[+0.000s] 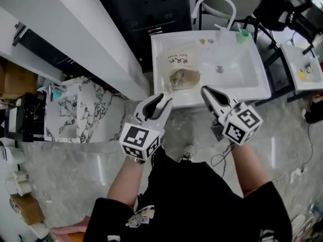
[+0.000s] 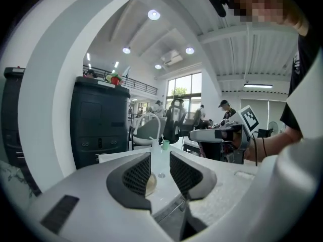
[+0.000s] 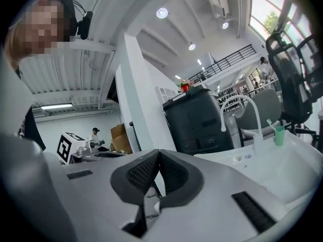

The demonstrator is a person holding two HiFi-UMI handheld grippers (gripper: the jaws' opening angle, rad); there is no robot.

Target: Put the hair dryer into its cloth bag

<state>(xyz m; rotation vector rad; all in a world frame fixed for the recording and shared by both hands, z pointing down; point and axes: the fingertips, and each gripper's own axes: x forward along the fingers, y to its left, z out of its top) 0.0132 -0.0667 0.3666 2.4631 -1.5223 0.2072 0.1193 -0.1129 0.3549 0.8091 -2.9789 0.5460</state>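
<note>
A beige cloth bag (image 1: 180,68) with print on it lies in the left half of the white sink (image 1: 247,87). Its near end bulges around a rounded greyish thing; I cannot tell whether that is the hair dryer. My left gripper (image 1: 164,100) hovers open just in front of the sink's near rim, pointing at the bag, and a bit of the bag (image 2: 150,184) shows through its gap (image 2: 160,171). My right gripper (image 1: 205,90) is level beside it, shut and empty (image 3: 159,169). Each gripper sees the other: the right (image 2: 222,135), the left (image 3: 96,154).
A curved white faucet (image 1: 214,4) and a green cup (image 1: 243,33) stand at the sink's far rim. A black cabinet (image 1: 151,4) stands behind, a white wall (image 1: 86,29) at the left, a second small sink (image 1: 305,67) at the right. A cable (image 1: 222,158) lies on the floor.
</note>
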